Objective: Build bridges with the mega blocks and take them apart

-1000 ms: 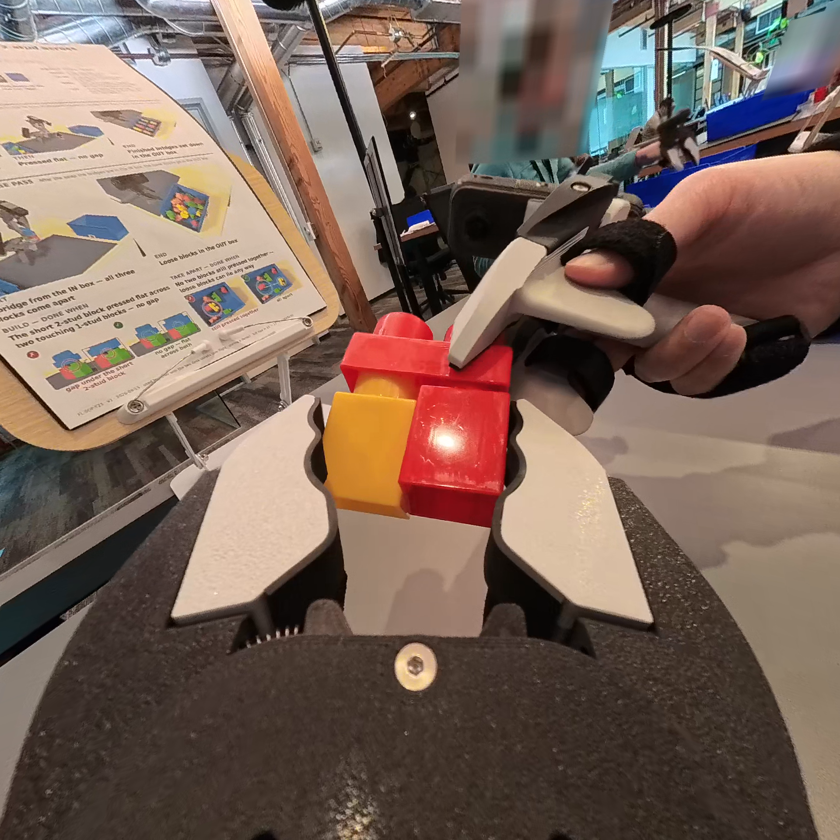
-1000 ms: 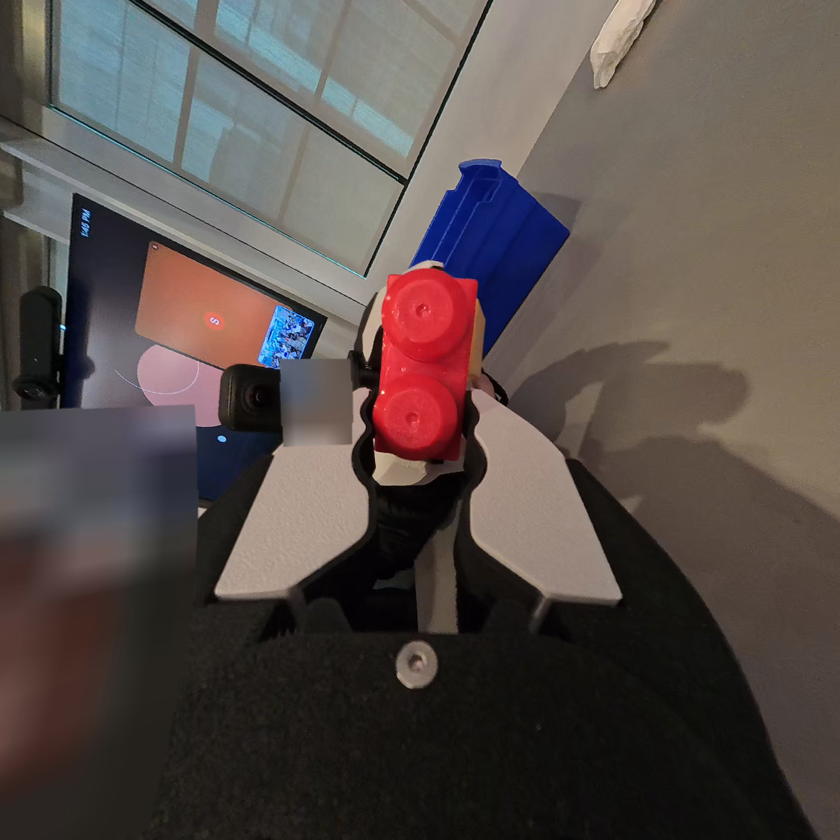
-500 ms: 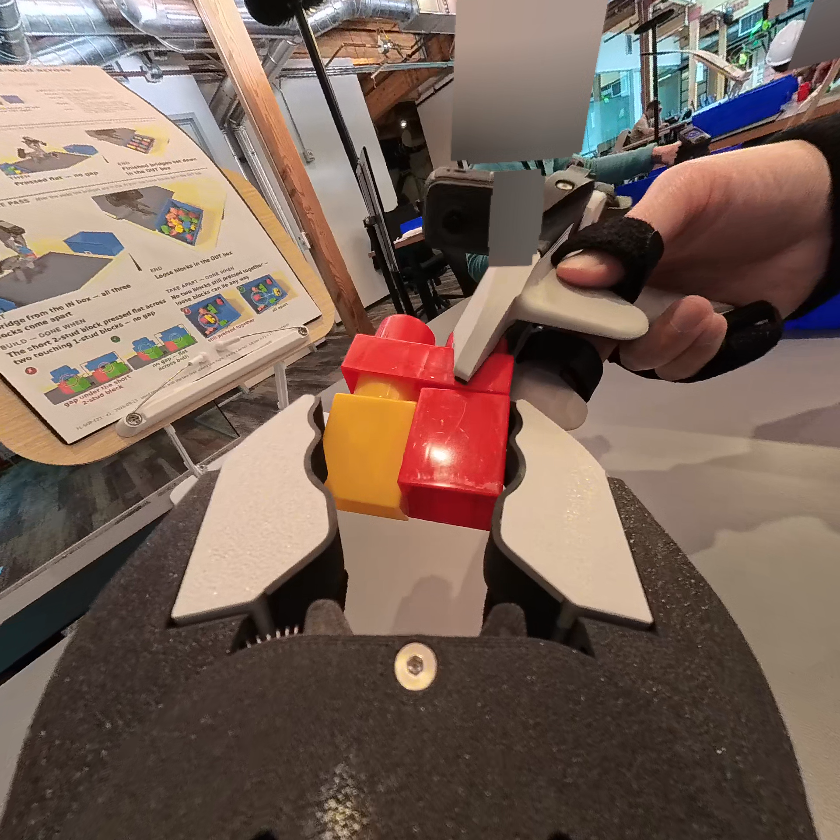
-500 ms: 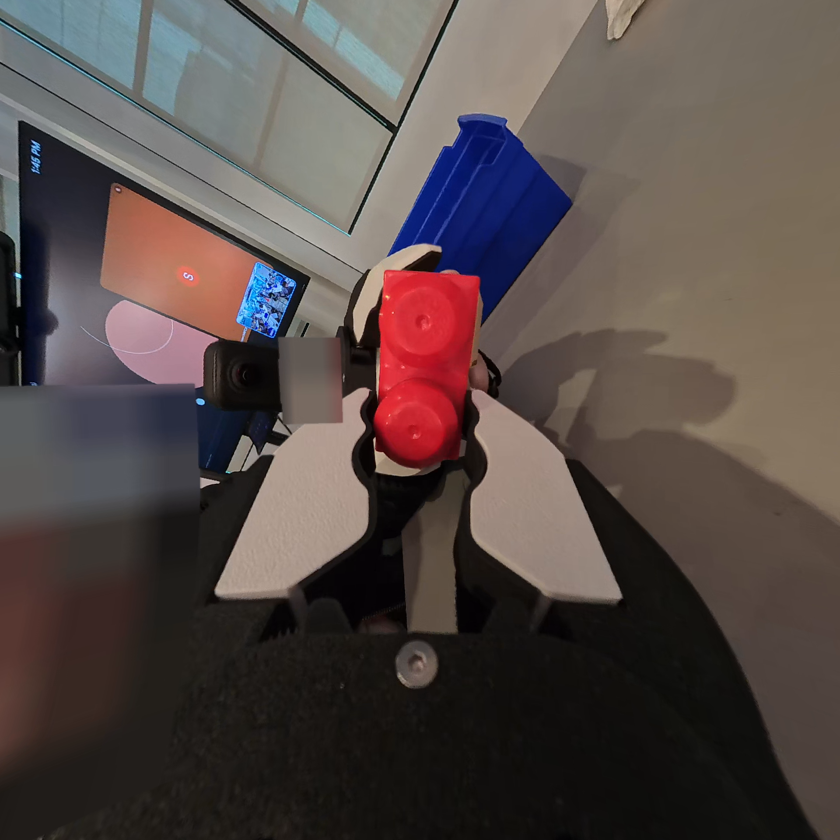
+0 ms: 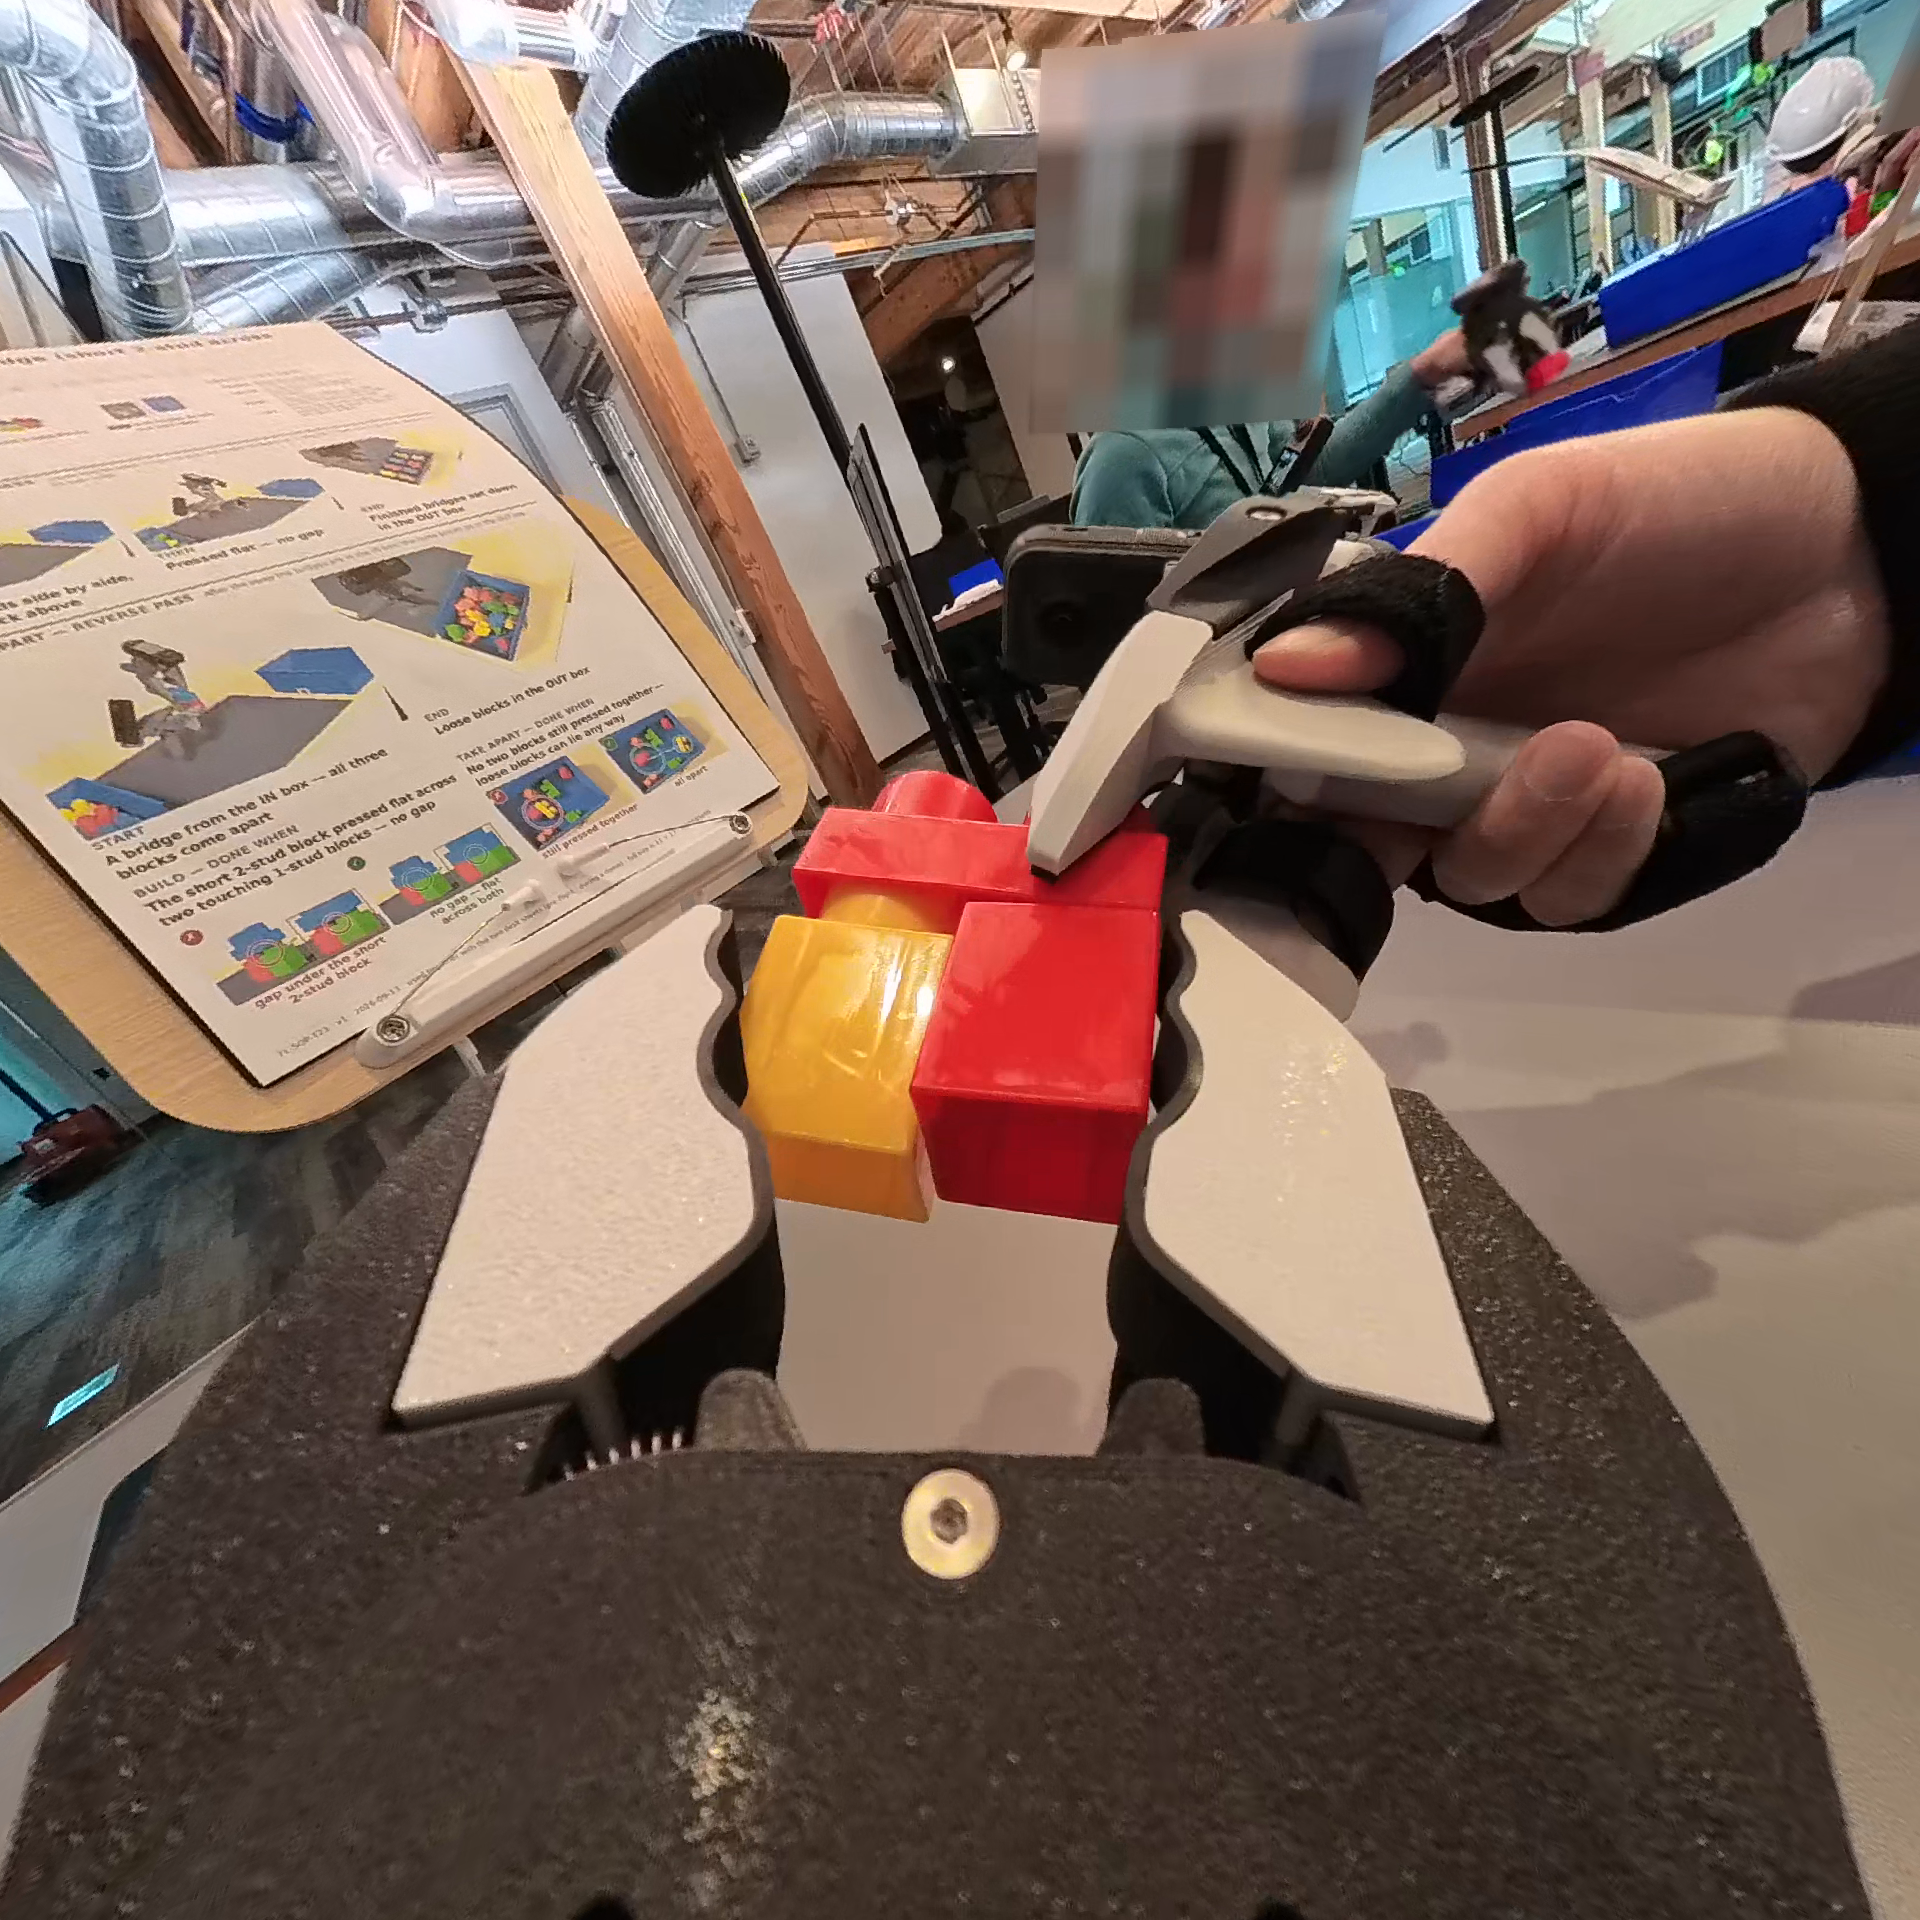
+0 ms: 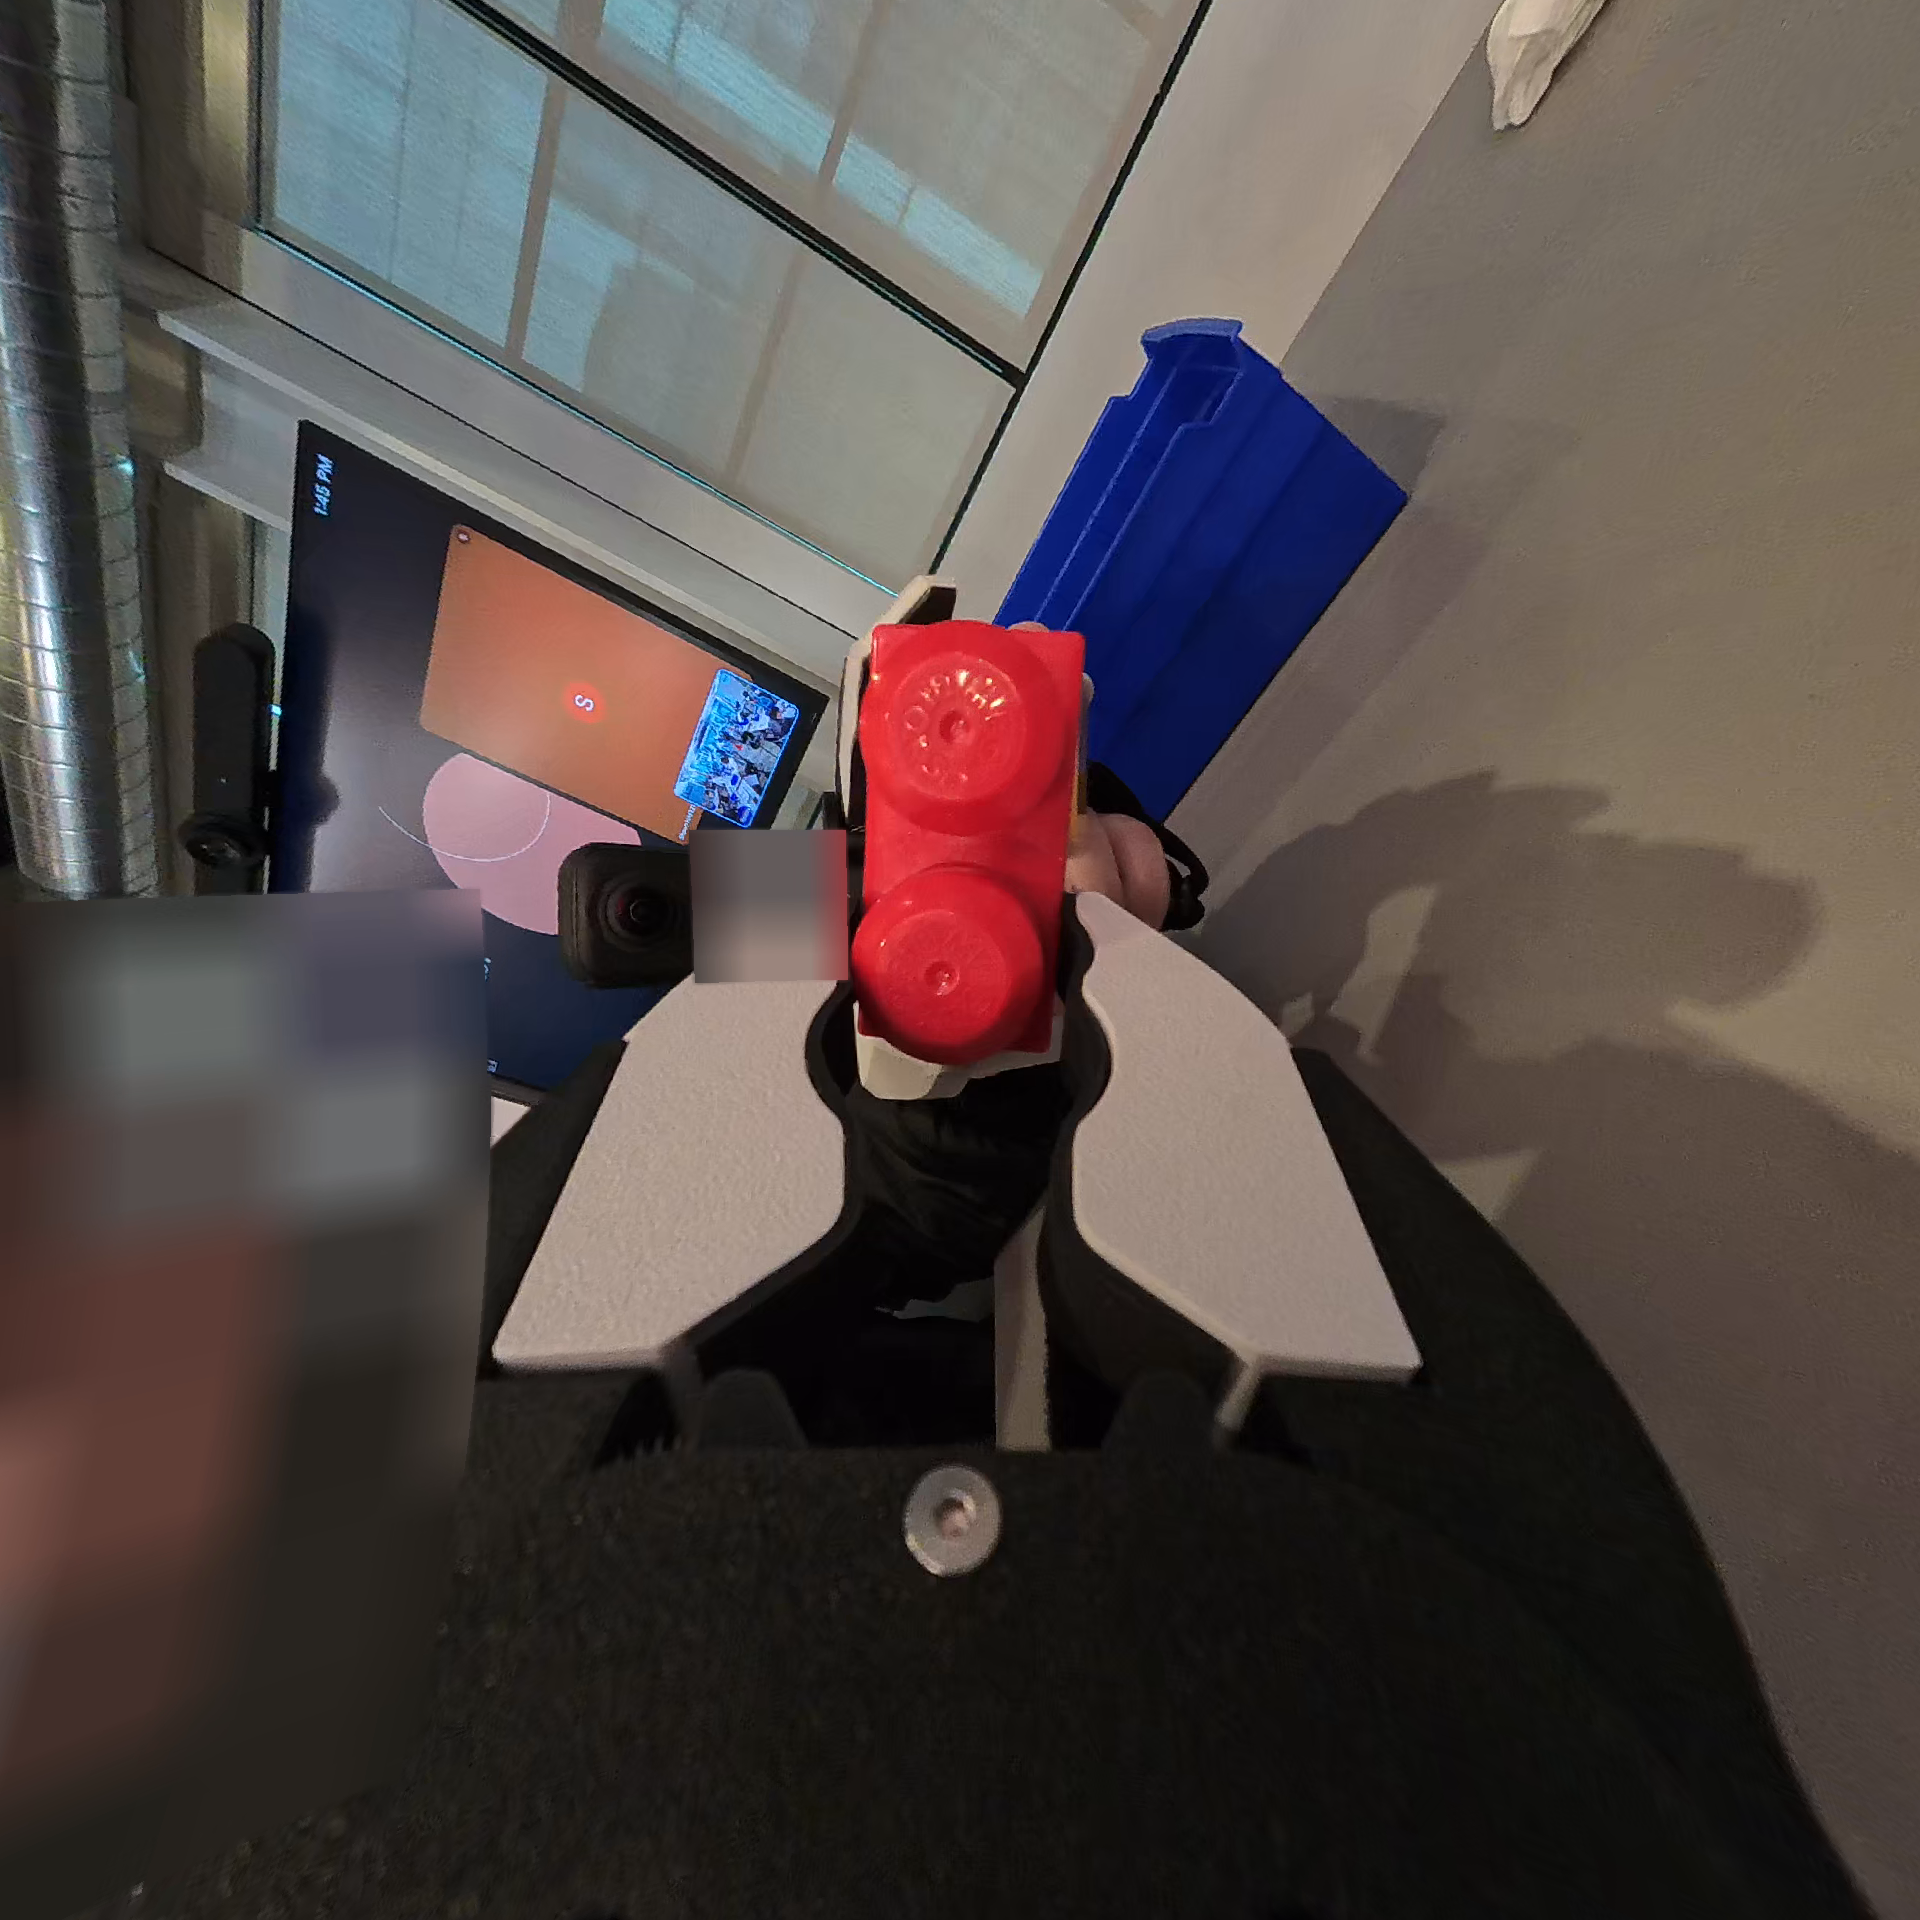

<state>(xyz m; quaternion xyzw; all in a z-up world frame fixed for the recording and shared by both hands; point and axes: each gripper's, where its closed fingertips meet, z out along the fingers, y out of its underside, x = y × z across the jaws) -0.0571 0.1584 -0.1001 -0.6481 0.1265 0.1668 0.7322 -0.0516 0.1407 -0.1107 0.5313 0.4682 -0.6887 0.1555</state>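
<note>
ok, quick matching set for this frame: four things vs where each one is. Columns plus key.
Things
1. yellow block
2. red 2-stud block
3. blue bin
4. instruction board

Places
A. on the grey table, by the window wall
B. between the left gripper fingers, beside the red 1-stud block
C. propped on a stand, left of the blocks
D. across the two lower blocks, pinched by the right gripper

Pairs: 1-B, 2-D, 3-A, 4-C
</note>
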